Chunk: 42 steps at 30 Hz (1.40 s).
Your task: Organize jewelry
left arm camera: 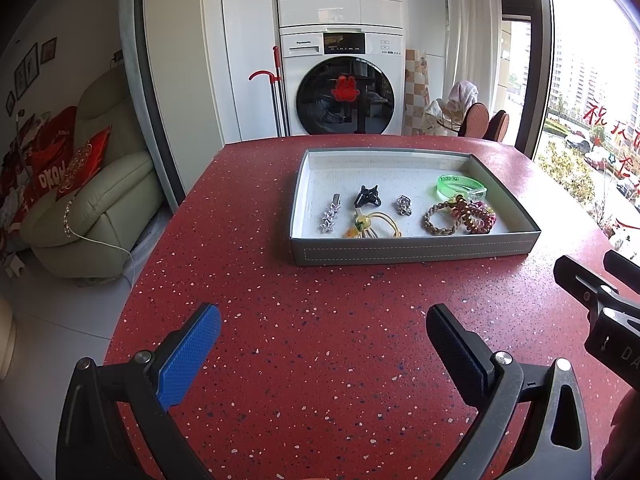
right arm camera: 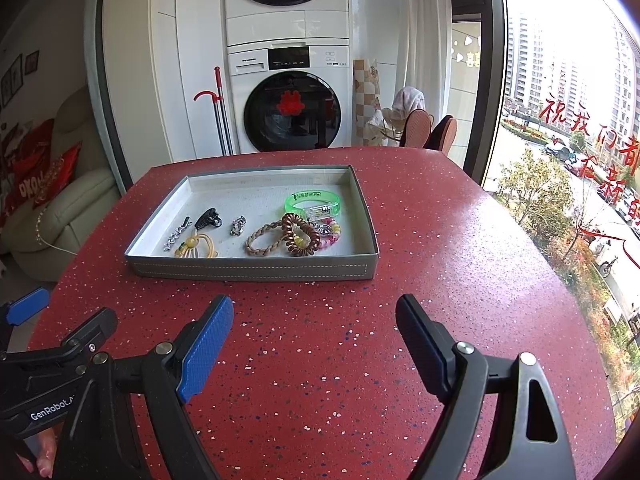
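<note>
Both tongs, left [left arm camera: 323, 330] and right [right arm camera: 314, 320], gape empty over bare red counter [right arm camera: 440, 240] short of the tray's [right arm camera: 252, 270] near wall

Bright daylight from right window [right arm camera: 568, 128], blown-out glare, fisheye-bent edges

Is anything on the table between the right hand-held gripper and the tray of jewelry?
Nothing visible. Only bare red table lies between the open right hand-held gripper and the tray's near wall.
</note>
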{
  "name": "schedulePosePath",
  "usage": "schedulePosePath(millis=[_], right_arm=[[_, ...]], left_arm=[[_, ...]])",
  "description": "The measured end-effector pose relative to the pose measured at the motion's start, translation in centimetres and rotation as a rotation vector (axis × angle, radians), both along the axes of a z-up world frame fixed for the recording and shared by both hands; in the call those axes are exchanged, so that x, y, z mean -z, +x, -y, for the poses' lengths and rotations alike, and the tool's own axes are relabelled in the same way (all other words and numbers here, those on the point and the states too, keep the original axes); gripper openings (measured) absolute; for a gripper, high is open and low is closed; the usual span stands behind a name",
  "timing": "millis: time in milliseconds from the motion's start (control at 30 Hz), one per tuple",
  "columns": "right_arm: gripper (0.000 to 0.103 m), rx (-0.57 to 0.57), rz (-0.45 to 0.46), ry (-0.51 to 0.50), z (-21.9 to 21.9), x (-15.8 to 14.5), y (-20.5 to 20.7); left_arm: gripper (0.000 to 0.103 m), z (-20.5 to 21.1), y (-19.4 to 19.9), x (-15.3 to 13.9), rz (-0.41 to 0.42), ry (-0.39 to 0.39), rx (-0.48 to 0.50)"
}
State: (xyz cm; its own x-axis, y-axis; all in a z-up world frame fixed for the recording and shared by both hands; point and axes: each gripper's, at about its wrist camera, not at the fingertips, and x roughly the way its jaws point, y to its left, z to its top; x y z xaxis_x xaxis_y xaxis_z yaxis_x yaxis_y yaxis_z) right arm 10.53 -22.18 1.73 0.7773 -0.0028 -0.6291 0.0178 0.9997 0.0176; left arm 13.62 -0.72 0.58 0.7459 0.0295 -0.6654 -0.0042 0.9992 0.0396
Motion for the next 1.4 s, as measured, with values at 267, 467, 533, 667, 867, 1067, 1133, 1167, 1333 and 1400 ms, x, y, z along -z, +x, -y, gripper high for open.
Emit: schedulePosePath(millis=[267, 467, 533, 667, 867, 1067, 1133, 1167, 1333, 1400], right_arm=[[0.086, 0.000, 0.001, -0.002, -0.04, -0.01, 0.00], [0.086, -0.001, 0.001, -0.001, -0.04, 0.02, 0.01], [0.086, 0.000, 0.000, -0.001, -0.07, 0.01, 0.00], [0.086, 0.001, 0.000, -0.002, -0.13, -0.03, -0.05], [0.086, 0.002, 0.000, 0.001, -0.09, -0.05, -0.06], [0.086, 0.003, 0.002, -0.003, -0.04, 0.00, -0.13], [0.086, 0.003, 0.002, -0.002, -0.03, 0.00, -0.13], [0.086, 0.003, 0.002, -0.002, -0.05, 0.00, -0.13], [0.086, 0.002, 0.000, -0.003, -0.05, 0.10, -0.18], [0.086, 0.001, -0.001, -0.002, -0.04, 0.14, -0.24]], left_arm=[[0.103, 0.04, -0.07, -0.01, 0.000, -0.002, -0.001], [0.103, 0.09, -0.07, 0.01, -0.001, -0.002, -0.004], [0.103, 0.07, -0.08, 0.01, -0.002, -0.004, -0.004], [0.103, 0.04, -0.11, -0.01, -0.001, -0.002, -0.005], [0.103, 0.07, -0.10, 0.01, -0.001, -0.001, -0.005], [0.103, 0.06, -0.12, -0.03, -0.002, 0.000, -0.005], [0.103, 0.06, -0.15, -0.08, 0.000, 0.002, -0.006], [0.103, 0.05, -0.18, -0.09, 0.000, 0.003, -0.006], [0.103, 0.02, -0.22, -0.10, 0.000, 0.002, -0.007], [0.103, 0.00, -0.23, -0.09, -0.002, 0.001, -0.008]])
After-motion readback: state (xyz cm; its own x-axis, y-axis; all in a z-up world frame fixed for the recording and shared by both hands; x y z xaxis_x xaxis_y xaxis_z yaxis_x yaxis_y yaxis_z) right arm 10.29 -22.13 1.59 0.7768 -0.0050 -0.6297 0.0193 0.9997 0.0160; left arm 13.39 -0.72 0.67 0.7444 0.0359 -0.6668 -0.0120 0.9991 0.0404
